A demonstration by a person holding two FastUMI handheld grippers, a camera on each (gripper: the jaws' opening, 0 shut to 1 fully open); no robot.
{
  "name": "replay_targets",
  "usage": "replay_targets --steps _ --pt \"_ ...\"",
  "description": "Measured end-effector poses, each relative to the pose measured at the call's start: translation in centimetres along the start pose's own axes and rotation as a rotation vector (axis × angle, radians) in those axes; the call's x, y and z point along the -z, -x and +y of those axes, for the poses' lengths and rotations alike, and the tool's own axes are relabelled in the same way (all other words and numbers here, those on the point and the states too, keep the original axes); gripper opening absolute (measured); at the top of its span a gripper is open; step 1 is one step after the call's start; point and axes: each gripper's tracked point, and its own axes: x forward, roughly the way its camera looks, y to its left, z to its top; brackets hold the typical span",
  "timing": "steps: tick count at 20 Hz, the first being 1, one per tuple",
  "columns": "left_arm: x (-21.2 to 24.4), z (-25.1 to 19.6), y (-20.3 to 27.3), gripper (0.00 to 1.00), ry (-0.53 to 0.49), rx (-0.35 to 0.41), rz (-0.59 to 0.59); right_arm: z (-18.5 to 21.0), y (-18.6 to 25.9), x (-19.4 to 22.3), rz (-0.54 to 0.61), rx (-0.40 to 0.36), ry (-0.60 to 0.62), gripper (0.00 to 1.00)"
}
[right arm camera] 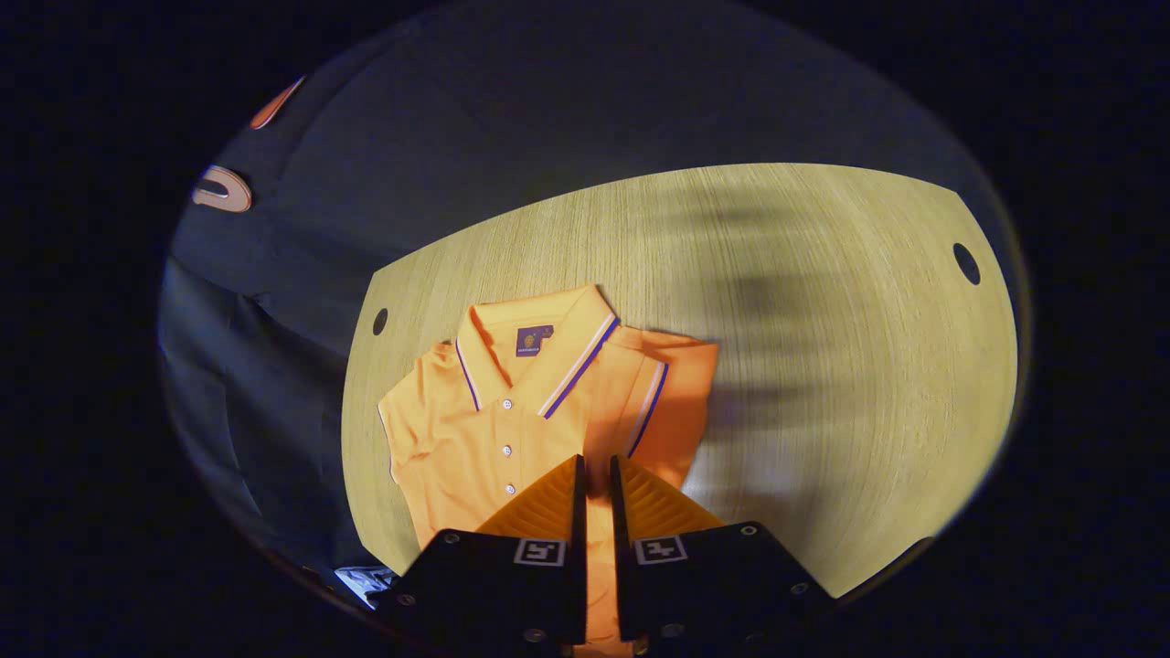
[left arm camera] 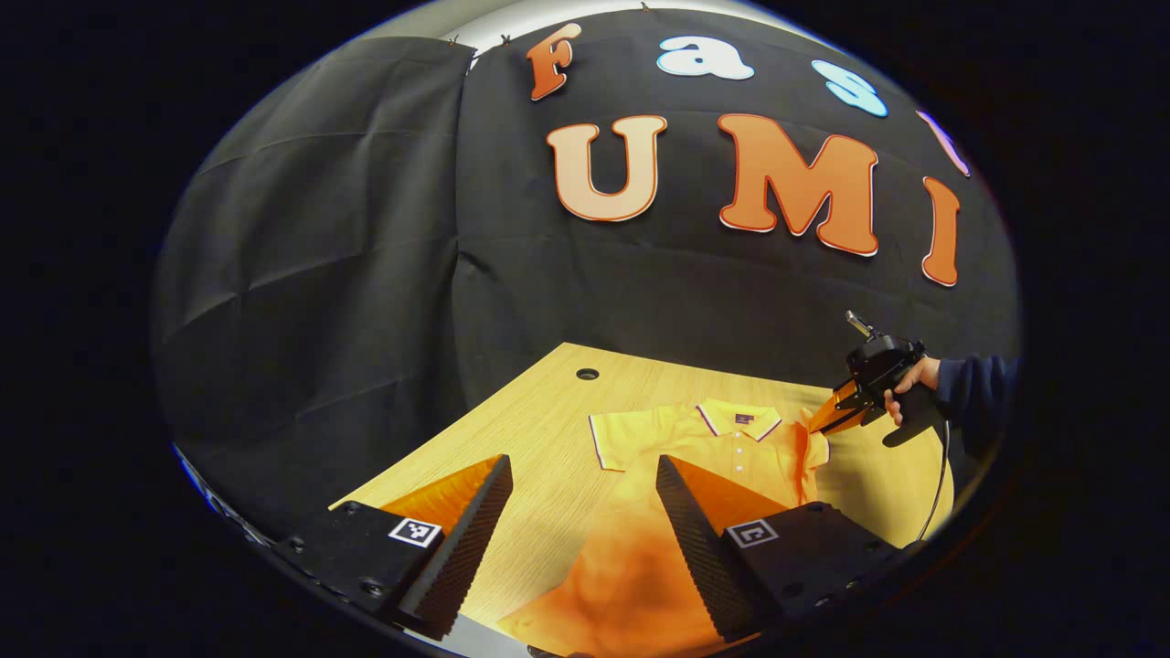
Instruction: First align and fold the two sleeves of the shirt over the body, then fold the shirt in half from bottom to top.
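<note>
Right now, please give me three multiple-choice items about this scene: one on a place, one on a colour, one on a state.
1. Where does the shirt lie?
A. on the wooden table
B. on the floor
C. on a chair

2. What colour is the shirt?
A. green
B. orange-yellow
C. white

3. How do the fingers of the left gripper stand?
A. shut on the collar
B. shut on a sleeve
C. wide apart

Answers: 1 A, the shirt rests flat on the wood; 2 B, both views show orange-yellow fabric; 3 C, the left gripper view shows table and shirt between its fingers.
</note>
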Motion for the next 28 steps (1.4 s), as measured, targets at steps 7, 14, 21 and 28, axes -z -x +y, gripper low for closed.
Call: replay_targets --steps 7,14,21,28 --pt "1.6 0.8 -1.6 0.97 0.089 -0.01 0.091 0.9 -0.3 0.9 -0.011 -0.049 0.101 0.66" --pt "3.4 -1.1 -9.5 0.98 0.14 0.099 0.324 2.5 3.2 2.7 -0.086 -0.107 0.072 0.89" --pt "6.5 -2.1 -17.5 0.99 0.18 0.251 0.602 2.5 7.9 7.2 -0.211 -0.022 -0.019 0.98" --pt "9.0 -1.8 -25.5 0.98 0.168 0.238 0.814 2.1 12.6 13.3 -0.334 0.103 -0.08 0.98"
